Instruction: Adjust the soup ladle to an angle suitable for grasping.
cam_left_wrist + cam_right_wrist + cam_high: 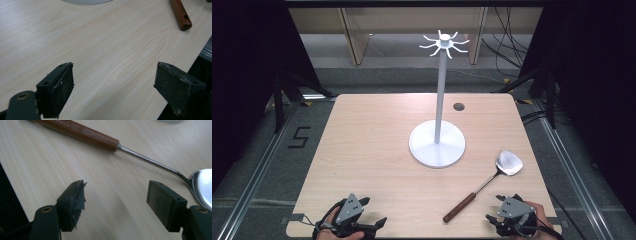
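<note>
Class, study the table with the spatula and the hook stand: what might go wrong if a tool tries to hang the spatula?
1. The spatula lies flat, its wooden handle round, so it may roll or slip from the right tool.
2. The tall hook stand might tip if bumped near its top.

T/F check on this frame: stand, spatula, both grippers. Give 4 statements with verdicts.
1. The spatula hangs from a hook of the white stand. False: it lies flat on the table, right of the stand's base.
2. Both grippers are open and hold nothing. True: left gripper, right gripper.
3. The spatula's wooden handle points toward the near table edge. True.
4. The left gripper is nearer the spatula than the right gripper is. False: the right one is.
</note>
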Motion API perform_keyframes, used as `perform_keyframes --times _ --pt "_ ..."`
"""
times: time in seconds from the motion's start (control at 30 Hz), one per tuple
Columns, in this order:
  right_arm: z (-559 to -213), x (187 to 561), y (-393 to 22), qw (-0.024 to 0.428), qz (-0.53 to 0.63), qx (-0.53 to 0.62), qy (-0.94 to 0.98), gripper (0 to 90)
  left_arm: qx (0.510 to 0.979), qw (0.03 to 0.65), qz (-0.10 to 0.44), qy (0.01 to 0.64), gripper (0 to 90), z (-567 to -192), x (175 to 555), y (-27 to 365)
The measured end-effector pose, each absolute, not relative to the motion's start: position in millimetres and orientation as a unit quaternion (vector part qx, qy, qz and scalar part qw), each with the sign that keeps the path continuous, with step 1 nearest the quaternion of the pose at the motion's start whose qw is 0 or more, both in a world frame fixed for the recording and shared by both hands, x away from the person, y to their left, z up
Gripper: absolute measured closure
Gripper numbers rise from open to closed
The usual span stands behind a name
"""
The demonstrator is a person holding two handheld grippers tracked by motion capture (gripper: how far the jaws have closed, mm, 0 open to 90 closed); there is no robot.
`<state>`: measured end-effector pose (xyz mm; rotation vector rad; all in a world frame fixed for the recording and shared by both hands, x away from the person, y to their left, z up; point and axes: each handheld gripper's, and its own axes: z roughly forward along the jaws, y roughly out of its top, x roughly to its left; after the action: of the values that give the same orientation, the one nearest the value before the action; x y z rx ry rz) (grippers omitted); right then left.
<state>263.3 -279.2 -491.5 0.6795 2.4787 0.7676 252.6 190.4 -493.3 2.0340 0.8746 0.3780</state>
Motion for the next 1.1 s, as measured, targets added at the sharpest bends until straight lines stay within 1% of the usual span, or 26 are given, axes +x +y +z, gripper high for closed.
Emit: perform_keyframes --times 0.03,0.1,0.13,0.17,0.2,0.4,0.47,0.5,0.53,0.6,0.63,0.67,0.73,0.77,0.83,0.9,0.93,0.97,1.0,1.1 --pt "-491 264 -280 0.228 0.279 0.242 0.901 31.3 0.82 0.432 0.158 0.341 15.0 -493 254 192" --pt "-491 265 -281 0.228 0.281 0.245 0.899 31.3 0.816 0.436 0.158 0.345 15.0 -494 254 191" --pt "-491 264 -281 0.224 0.28 0.255 0.898 31.3 0.823 0.429 0.165 0.334 15.0 -494 256 192" --pt "-491 264 -281 0.227 0.278 0.257 0.897 31.3 0.816 0.437 0.157 0.343 15.0 -494 254 190" --pt "-491 265 -282 0.231 0.279 0.252 0.898 31.3 0.819 0.433 0.156 0.343 15.0 -493 254 191" --pt "-491 265 -281 0.225 0.277 0.254 0.899 31.3 0.819 0.433 0.161 0.339 15.0 -492 255 192" --pt "-491 265 -281 0.227 0.279 0.256 0.898 31.3 0.811 0.443 0.156 0.348 15.0 -493 253 190" --pt "-491 265 -281 0.226 0.279 0.254 0.898 31.3 0.823 0.429 0.163 0.334 15.0 -492 255 192" --pt "-491 265 -281 0.225 0.278 0.25 0.9 31.3 0.82 0.429 0.152 0.346 15.0 -493 253 191" --pt "-491 267 -281 0.228 0.281 0.245 0.9 31.3 0.821 0.429 0.149 0.346 15.0 -493 253 191" --pt "-490 267 -281 0.228 0.282 0.247 0.899 31.4 0.811 0.441 0.147 0.354 15.0 -494 252 188" --pt "-490 266 -280 0.224 0.282 0.251 0.899 31.5 0.82 0.428 0.149 0.349 15.0 -493 253 190" --pt "-489 267 -280 0.226 0.287 0.25 0.897 31.5 0.814 0.44 0.148 0.351 15.0 -493 252 188" --pt "-488 266 -278 0.219 0.286 0.252 0.898 31.5 0.825 0.43 0.165 0.327 15.0 -492 256 192" --pt "-488 268 -276 0.216 0.283 0.243 0.902 30.7 0.811 0.443 0.154 0.351 15.0 -492 253 189" --pt "-486 268 -273 0.213 0.278 0.242 0.905 29.8 0.816 0.441 0.162 0.337 15.0 -492 255 192" --pt "-485 269 -272 0.213 0.279 0.239 0.905 28.3 0.815 0.441 0.162 0.339 15.0 -492 255 192" --pt "-484 272 -270 0.209 0.277 0.226 0.91 27.4 0.809 0.443 0.155 0.354 15.0 -492 254 191" --pt "-482 273 -268 0.21 0.276 0.222 0.911 27.4 0.812 0.443 0.161 0.344 15.0 -492 255 192" --pt "-478 276 -258 0.208 0.269 0.208 0.917 26.2 0.805 0.449 0.152 0.357 15.0 -493 254 190"
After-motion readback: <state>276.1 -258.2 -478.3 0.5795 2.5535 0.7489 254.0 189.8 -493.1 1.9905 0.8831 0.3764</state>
